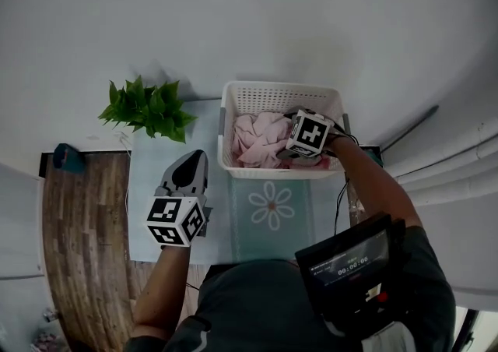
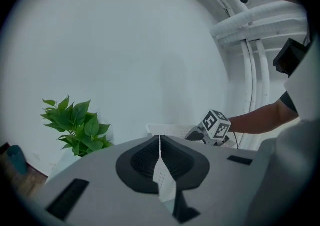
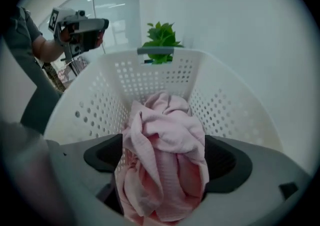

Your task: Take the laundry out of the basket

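Observation:
A white perforated laundry basket (image 1: 280, 92) stands at the far side of a pale mat (image 1: 257, 226). Crumpled pink laundry (image 1: 261, 140) lies inside it. My right gripper (image 1: 286, 152) reaches into the basket from the right, down at the cloth. In the right gripper view the jaws (image 3: 162, 152) stand wide open with a bunched pink cloth (image 3: 165, 165) filling the gap between them, the basket wall (image 3: 150, 80) behind. My left gripper (image 1: 194, 160) hovers over the mat left of the basket, apart from it, its fingers (image 2: 140, 157) shut together on nothing.
A green potted plant (image 1: 148, 109) stands left of the basket at the mat's far corner. Wooden floor (image 1: 85, 226) runs along the left. A white wall lies behind the basket, and a device with a screen (image 1: 350, 261) hangs at the person's chest.

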